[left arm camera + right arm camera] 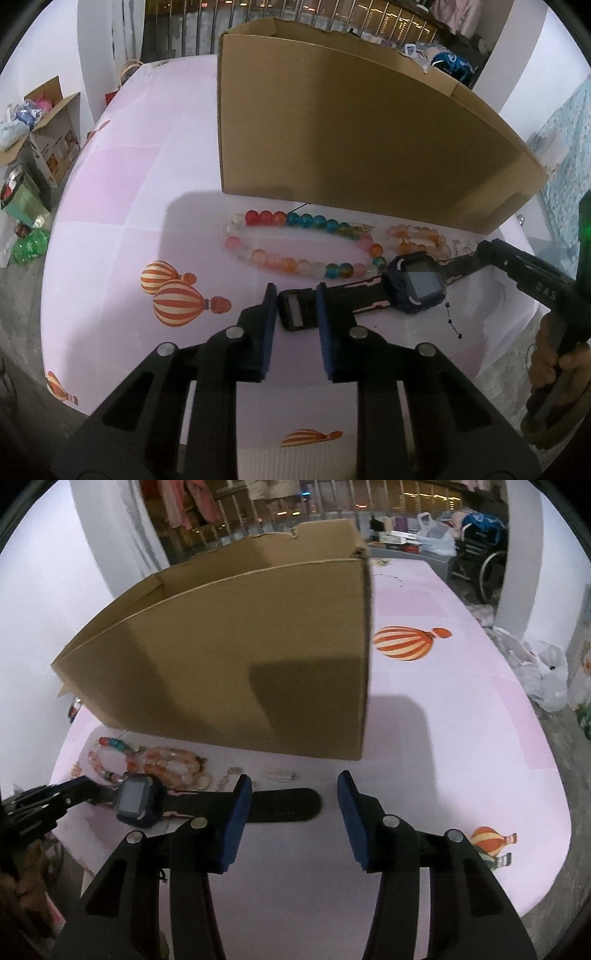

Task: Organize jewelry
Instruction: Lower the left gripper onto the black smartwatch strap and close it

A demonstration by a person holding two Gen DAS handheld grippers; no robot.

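A dark blue smartwatch (pixel 419 282) lies flat on the pink table, straps stretched out; it also shows in the right wrist view (pixel 138 803). My left gripper (pixel 295 299) is open, its jaws either side of the buckle end of the strap (pixel 293 310). My right gripper (pixel 293 788) is open around the other strap end (pixel 284 805). A multicoloured bead bracelet (pixel 295 240) and an orange bead bracelet (pixel 419 236) lie behind the watch, in front of an open cardboard box (pixel 351 140). The box also shows in the right wrist view (pixel 236 653).
The pink tablecloth (pixel 443 738) has hot-air balloon prints. A thin chain with stars (pixel 452 317) and small clear pieces (pixel 280 773) lie near the watch. Boxes and bags (pixel 40 140) stand on the floor to the left; plastic bags (pixel 539 672) lie to the right.
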